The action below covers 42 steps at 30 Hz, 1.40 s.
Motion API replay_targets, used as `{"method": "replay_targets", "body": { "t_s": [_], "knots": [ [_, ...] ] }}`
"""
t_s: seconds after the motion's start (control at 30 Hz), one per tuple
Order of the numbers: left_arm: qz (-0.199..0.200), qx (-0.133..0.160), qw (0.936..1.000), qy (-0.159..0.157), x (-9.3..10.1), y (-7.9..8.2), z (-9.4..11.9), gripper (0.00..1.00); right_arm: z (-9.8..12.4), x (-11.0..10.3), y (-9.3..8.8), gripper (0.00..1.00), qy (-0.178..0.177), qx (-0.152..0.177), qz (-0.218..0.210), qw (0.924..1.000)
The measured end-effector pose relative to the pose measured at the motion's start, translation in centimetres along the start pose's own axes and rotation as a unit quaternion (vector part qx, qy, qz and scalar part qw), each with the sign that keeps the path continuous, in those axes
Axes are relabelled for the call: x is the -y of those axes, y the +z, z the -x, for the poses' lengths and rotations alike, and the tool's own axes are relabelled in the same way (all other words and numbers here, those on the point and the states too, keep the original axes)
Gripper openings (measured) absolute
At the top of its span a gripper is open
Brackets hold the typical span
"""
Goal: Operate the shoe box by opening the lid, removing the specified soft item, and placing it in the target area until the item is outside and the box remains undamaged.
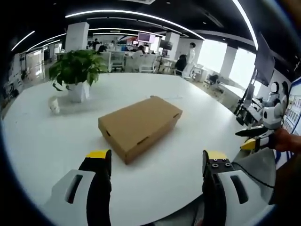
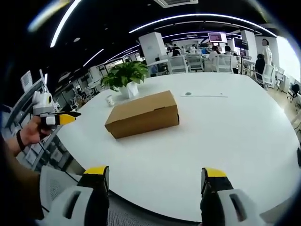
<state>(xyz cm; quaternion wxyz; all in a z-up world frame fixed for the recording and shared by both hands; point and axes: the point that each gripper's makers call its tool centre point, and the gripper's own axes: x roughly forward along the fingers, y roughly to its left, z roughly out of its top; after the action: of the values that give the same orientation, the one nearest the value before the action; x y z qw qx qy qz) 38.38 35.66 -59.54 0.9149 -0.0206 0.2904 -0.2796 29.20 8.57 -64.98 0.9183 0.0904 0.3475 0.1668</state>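
A closed brown cardboard shoe box [image 1: 139,125] lies on the white table [image 1: 42,141], lid down, nothing of its contents visible. My left gripper [image 1: 157,162] hovers open just short of the box's near corner, with yellow-tipped fingers [image 1: 99,155] wide apart. In the right gripper view the same box [image 2: 144,114] sits farther off, mid-table. My right gripper [image 2: 156,175] stands open above the table's near edge, well back from the box. The right gripper [image 1: 256,137] also appears in the left gripper view, held in a hand off the table's right side; the left gripper [image 2: 59,118] shows likewise in the right gripper view.
A potted green plant [image 1: 77,70] in a white pot stands behind the box, with a small white cup [image 1: 54,105] beside it. A grey chair back [image 2: 56,188] sits below the table edge. Office desks and people fill the background.
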Motion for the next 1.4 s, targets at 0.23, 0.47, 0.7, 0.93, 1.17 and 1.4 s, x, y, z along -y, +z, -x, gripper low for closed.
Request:
{"method": "replay_targets", "body": {
  "t_s": [0.23, 0.47, 0.7, 0.93, 1.17, 1.4],
  "knots": [
    [0.003, -0.006, 1.0, -0.003, 0.0, -0.3, -0.5, 0.78, -0.5, 0.3, 0.1, 0.79, 0.0, -0.005, 0.002, 1.0],
    [0.005, -0.005, 1.0, -0.002, -0.3, -0.1, -0.9, 0.78, -1.4, 0.3, 0.8, 0.79, 0.009, -0.012, 0.017, 0.9997],
    [0.001, -0.007, 1.0, -0.001, -0.5, -0.1, -1.3, 0.79, -2.5, 0.0, 1.8, 0.79, 0.019, -0.008, 0.021, 0.9996],
    [0.006, -0.007, 1.0, -0.001, -0.6, -0.2, -1.9, 0.79, -3.5, -0.2, 2.0, 0.78, 0.03, -0.016, 0.035, 0.9988],
    [0.003, -0.013, 0.9999, -0.006, -0.3, -0.4, -2.6, 0.78, -4.3, -0.3, 2.9, 0.78, 0.039, -0.016, 0.043, 0.9982],
    [0.004, -0.018, 0.9998, -0.011, -0.2, -0.5, -3.4, 0.78, -5.4, -0.2, 3.2, 0.77, 0.05, -0.026, 0.058, 0.9967]
  ]
}}
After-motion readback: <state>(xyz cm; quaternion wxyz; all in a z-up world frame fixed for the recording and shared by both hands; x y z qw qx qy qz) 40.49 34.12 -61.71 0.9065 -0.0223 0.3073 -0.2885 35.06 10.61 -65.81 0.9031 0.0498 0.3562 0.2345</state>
